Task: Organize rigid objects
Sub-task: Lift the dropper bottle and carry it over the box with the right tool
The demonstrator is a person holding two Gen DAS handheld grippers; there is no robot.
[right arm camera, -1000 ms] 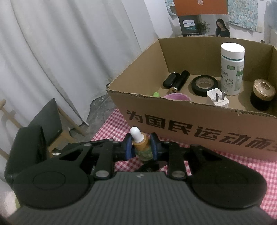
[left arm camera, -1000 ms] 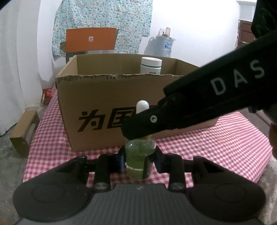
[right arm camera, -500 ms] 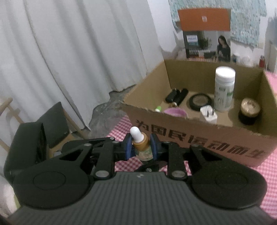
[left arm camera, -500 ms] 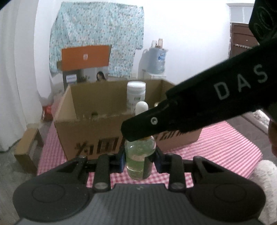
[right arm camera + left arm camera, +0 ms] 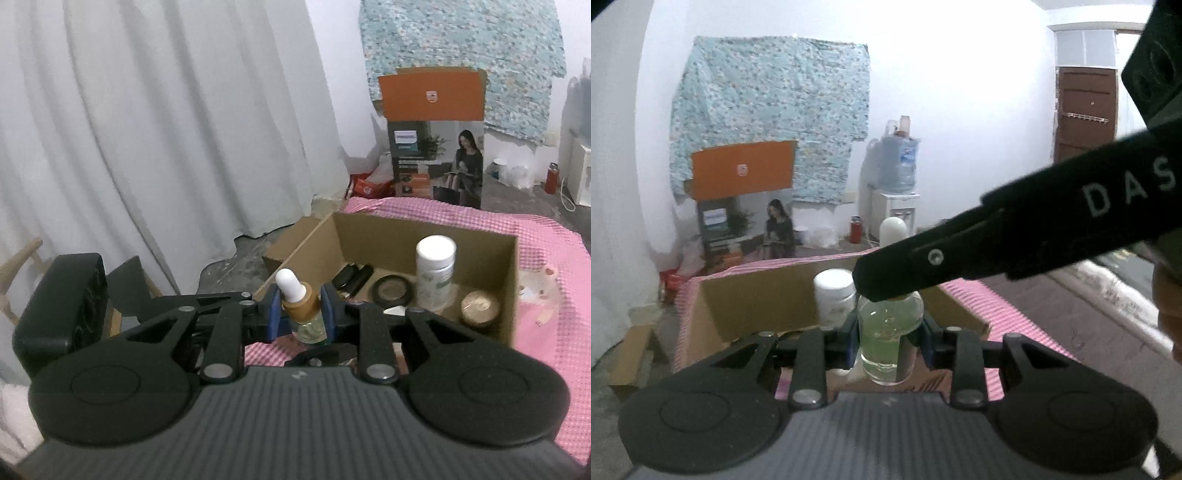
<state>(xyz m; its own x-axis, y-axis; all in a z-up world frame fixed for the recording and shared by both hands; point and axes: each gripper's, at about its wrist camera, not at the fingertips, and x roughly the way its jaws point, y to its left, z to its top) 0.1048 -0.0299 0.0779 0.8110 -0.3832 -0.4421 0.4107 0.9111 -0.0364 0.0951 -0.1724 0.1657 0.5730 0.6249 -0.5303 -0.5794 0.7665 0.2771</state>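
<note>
A small glass dropper bottle with greenish liquid, an amber collar and a white rubber bulb hangs in the air, upright. My left gripper is shut on its glass body. My right gripper is shut on the collar; in the left wrist view its black finger crosses over the bottle's neck. Beyond and below stands the open cardboard box on the pink checked tablecloth.
In the box stand a white pill bottle and a gold-lidded jar, with a black tape roll, black tubes and a white plug. An orange-topped carton, a water dispenser and white curtains are behind.
Both grippers have risen together with the dropper bottle between them. The cardboard box has sunk in both views, and its inside now shows from above.
</note>
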